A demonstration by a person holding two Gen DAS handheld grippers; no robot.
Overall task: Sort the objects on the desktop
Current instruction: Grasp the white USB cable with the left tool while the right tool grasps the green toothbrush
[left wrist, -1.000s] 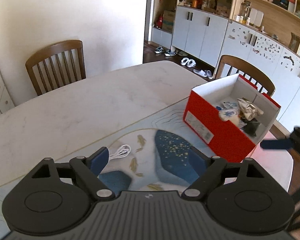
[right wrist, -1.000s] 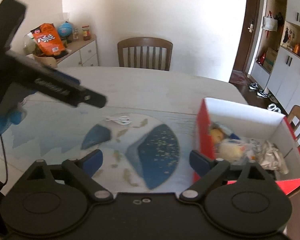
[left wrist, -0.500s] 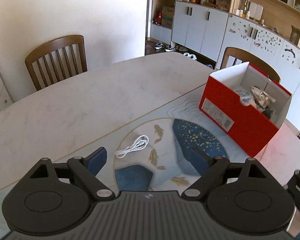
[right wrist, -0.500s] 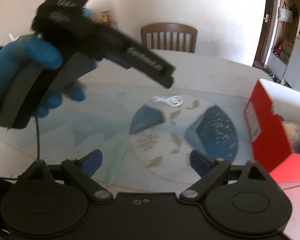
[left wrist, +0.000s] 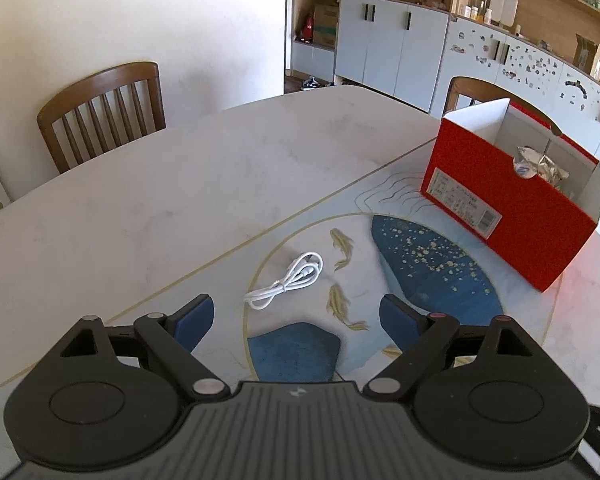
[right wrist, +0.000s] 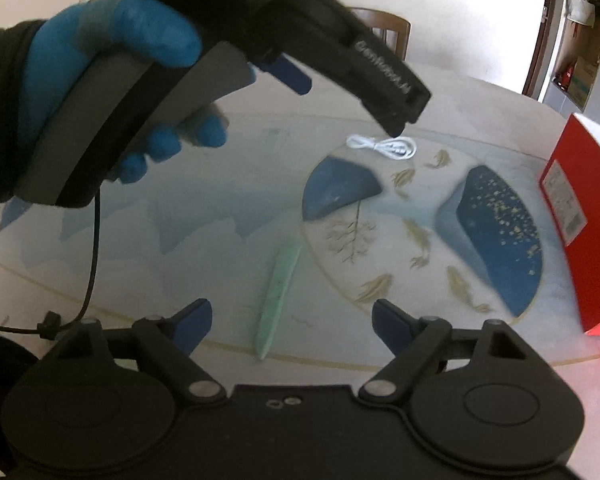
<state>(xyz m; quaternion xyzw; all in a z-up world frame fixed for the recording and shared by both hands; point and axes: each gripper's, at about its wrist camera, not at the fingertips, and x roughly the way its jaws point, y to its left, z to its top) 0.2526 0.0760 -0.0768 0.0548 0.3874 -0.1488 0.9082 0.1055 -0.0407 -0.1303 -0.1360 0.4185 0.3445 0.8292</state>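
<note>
A coiled white cable lies on the printed mat just ahead of my left gripper, which is open and empty; the same cable shows far off in the right wrist view. A pale green flat stick lies on the mat between the fingers of my right gripper, whose jaws are closing but stand wide, not touching it. The red box with crumpled wrappers inside stands at the right; its red side shows at the right edge. A blue-gloved hand holds the left gripper above the mat.
A printed mat with blue shapes and gold fish covers the near part of the marble table. Wooden chairs stand at the far side. White cabinets and shelves line the room behind. A black cord hangs from the left gripper.
Both grippers have sunk towards the mat. The left one now has the white cable close ahead. The right view swung left from the box to the green stick, and its jaws narrowed slightly.
</note>
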